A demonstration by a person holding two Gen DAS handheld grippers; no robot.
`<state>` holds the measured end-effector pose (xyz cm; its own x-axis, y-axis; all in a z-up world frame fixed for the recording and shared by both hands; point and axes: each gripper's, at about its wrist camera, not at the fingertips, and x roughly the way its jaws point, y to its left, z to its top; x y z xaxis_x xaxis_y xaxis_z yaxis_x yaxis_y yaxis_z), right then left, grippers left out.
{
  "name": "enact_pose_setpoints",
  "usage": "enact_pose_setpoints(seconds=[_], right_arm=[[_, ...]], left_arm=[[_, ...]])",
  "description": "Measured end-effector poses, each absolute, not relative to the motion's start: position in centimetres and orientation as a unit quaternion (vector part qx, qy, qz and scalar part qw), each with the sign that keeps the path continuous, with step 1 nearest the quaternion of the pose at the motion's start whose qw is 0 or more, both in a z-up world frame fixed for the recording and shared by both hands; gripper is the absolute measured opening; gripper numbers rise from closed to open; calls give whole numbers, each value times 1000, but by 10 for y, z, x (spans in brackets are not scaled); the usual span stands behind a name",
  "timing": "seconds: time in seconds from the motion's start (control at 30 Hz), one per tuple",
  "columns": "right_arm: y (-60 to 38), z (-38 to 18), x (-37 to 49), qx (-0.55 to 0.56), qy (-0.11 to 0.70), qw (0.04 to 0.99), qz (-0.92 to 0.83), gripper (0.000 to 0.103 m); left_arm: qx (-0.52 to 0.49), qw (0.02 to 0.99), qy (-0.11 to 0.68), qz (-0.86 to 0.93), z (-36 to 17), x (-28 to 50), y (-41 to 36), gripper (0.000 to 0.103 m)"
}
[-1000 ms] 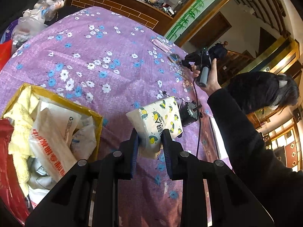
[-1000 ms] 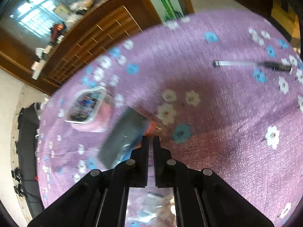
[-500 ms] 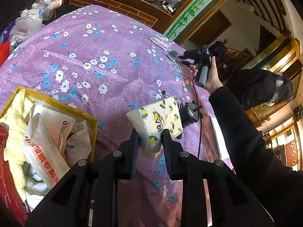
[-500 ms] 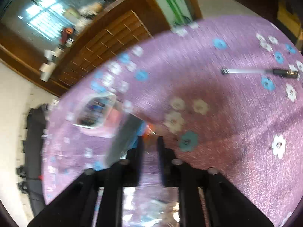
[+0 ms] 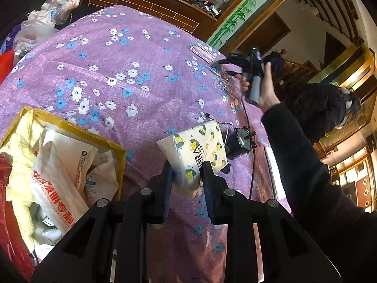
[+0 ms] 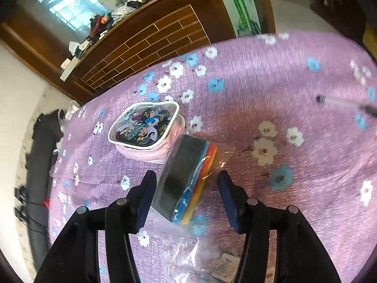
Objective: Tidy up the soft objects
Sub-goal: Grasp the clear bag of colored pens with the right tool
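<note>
Left gripper (image 5: pixel 186 179): fingers clenched on tissue pack (image 5: pixel 195 151), held above the floral worktop (image 5: pixel 117 70) beside the part-filled cardboard box (image 5: pixel 117 155); right gripper (image 6: pixel 187 195): fingers released astride bagged sponges (image 6: pixel 186 179); both items unboxed; pouch (image 6: pixel 146 132) untouched.

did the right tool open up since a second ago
Yes. The right tool, shut earlier, now stands wide open, its fingers on either side of the sponge pack on the purple cloth.
</note>
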<state>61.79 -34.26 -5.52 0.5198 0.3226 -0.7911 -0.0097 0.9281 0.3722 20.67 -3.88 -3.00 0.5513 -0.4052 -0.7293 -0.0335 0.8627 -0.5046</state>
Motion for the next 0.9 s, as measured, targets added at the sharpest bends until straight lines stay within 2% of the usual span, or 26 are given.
enact_pose_setpoints(seconds=[0.1,0.17,0.3,0.4,0.43,0.47,0.53,0.57,0.63,0.9], right_arm=[[-359,-43,598,145,476,861,108,55],[-369,-45,582,117,485,859,109,62],[-373,-75,572,121,523,839,92,62],[-354,-78,565,91,518,848,67,60],[-348,-78,563,85,518,849,61,50],[-341,-78,560,68,517,852,46,33],[-333,-80,555,39,516,855,23,10],[-330,-80,552,29,512,858,16,6],[-333,-79,545,36,508,861,17,0],[-404,-32,474,130,445,885,35,0]], left_arm=[[-242,846,462,-114,-32,208,-38,23],[-244,844,462,-119,-32,208,-40,23],[-245,845,460,-119,-29,204,-42,23],[-238,850,455,-116,-21,195,-45,23],[-237,852,452,-116,-18,192,-46,23],[-235,854,448,-117,-14,188,-47,23],[-231,858,443,-119,-9,183,-51,23],[-229,859,441,-121,-6,180,-52,23],[-225,862,438,-125,-2,175,-57,23],[-218,861,435,-146,5,165,-72,23]])
